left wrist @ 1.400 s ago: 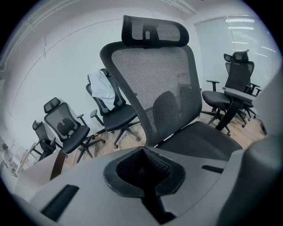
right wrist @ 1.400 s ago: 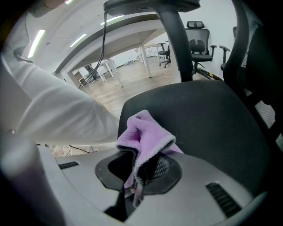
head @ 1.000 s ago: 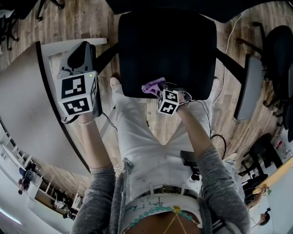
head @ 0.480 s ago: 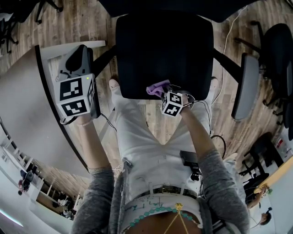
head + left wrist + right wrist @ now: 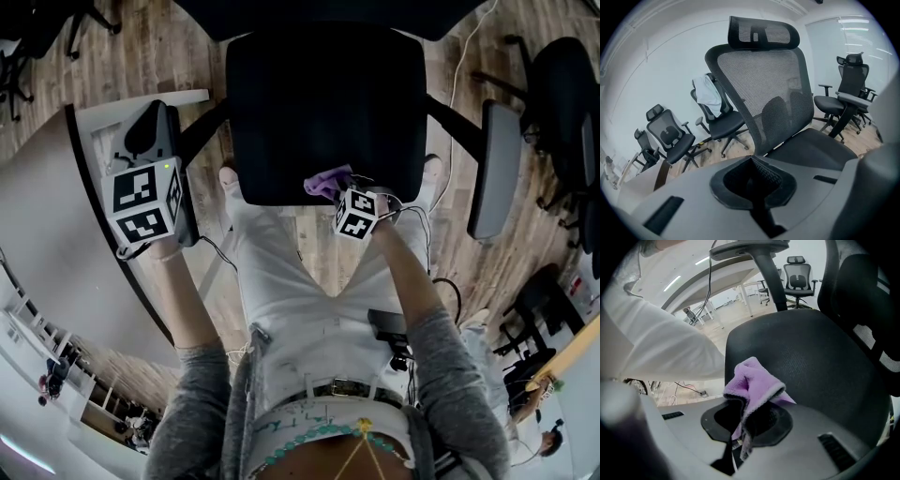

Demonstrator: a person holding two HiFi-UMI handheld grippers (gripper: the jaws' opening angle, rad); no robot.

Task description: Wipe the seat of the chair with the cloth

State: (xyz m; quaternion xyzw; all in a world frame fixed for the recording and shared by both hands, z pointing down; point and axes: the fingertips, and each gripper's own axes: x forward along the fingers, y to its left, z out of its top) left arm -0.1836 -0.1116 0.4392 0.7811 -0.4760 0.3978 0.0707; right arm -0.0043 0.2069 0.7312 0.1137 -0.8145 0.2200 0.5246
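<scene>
The chair's black seat (image 5: 323, 103) fills the top middle of the head view. A purple cloth (image 5: 328, 180) lies bunched on its front edge, and my right gripper (image 5: 341, 190) is shut on it. In the right gripper view the cloth (image 5: 752, 383) sticks up out of the right gripper (image 5: 745, 420) over the dark seat (image 5: 811, 357). My left gripper (image 5: 148, 141) hangs off to the left of the seat, above the desk corner, holding nothing. In the left gripper view, the left gripper (image 5: 752, 180) has its pads together and faces the mesh backrest (image 5: 764, 93).
A white desk (image 5: 56, 216) curves along the left. The chair's right armrest (image 5: 492, 169) stands out beside the seat. Other office chairs (image 5: 562, 84) stand on the wood floor at the right. The person's legs in white trousers (image 5: 300, 281) are just in front of the seat.
The right gripper has carried the cloth a little to the right along the seat's front edge. The left gripper has drifted slightly left and nearer.
</scene>
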